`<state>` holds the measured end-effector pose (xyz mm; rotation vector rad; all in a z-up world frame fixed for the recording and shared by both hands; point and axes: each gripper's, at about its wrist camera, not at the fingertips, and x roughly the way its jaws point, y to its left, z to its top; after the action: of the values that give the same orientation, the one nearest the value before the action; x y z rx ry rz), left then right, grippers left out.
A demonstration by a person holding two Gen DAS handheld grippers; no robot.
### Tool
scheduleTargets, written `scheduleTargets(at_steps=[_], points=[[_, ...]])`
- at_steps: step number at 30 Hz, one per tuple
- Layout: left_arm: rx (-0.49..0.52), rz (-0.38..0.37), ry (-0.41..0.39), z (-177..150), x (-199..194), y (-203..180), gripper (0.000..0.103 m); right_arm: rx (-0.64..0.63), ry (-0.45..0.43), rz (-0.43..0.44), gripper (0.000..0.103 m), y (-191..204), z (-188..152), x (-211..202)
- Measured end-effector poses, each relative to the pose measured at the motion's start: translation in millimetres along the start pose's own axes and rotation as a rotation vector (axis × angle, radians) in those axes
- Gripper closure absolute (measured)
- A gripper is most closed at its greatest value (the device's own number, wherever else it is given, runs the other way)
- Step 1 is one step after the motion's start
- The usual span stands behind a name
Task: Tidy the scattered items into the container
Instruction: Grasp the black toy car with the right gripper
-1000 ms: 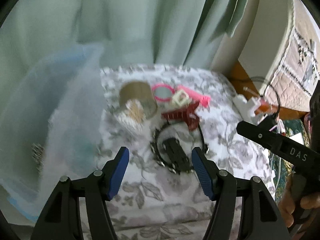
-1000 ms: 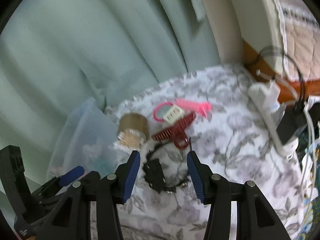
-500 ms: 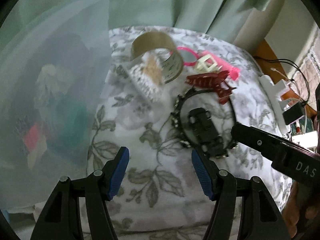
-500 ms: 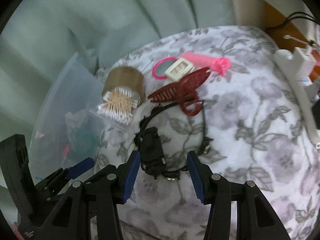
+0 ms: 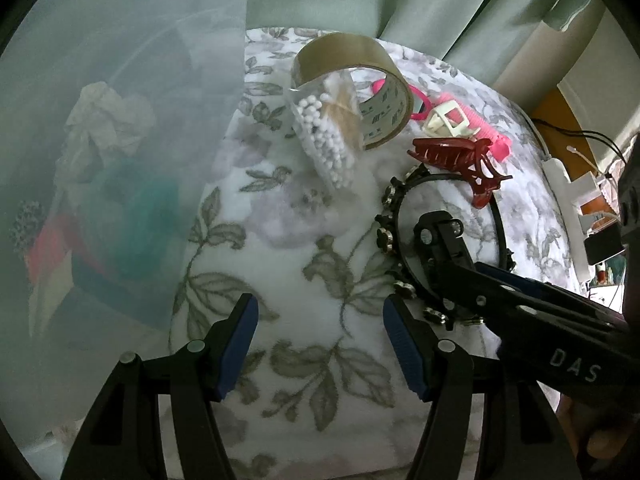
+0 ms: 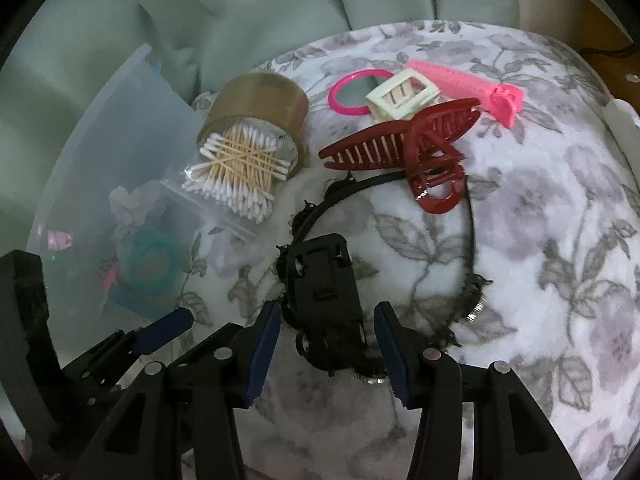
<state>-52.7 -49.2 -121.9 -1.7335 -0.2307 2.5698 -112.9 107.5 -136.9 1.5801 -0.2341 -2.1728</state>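
Scattered items lie on a floral cloth (image 6: 540,208). They are a brown tape roll (image 6: 260,100), a bag of cotton swabs (image 6: 236,172), a pink ring (image 6: 344,96), a cream clip (image 6: 400,96), a pink comb (image 6: 472,84), a dark red claw clip (image 6: 404,140) and a black studded headband (image 6: 472,240). A black clip (image 6: 324,284) lies inside the headband. My right gripper (image 6: 328,320) is open, its pads either side of the black clip and apart from it. My left gripper (image 5: 320,324) stands open over bare cloth, nothing between its fingers. The translucent container (image 5: 100,160) is to the left.
The container (image 6: 112,140) holds crumpled paper (image 5: 108,120), a teal ring (image 6: 154,264) and other small things. A green curtain (image 6: 240,8) hangs behind. A white power strip (image 5: 560,184) with cables lies past the cloth's right edge.
Both grippers have come down toward the cloth and tilted more steeply. The right gripper has closed in on the black clip, which now lies between its fingers. Jaw widths look unchanged.
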Motion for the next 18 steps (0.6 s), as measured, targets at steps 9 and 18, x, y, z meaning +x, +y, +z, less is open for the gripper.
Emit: scheduleTargets(at_steps=[9,18], points=[[-0.040,0.016,-0.005,-8,0,-11,0.037,0.022,0.008,-0.001,0.062,-7,2,9],[-0.018,-0.005,-0.017,-7,-1,-9,0.037,0.070,-0.034,0.007,0.065,-27,2,-12]])
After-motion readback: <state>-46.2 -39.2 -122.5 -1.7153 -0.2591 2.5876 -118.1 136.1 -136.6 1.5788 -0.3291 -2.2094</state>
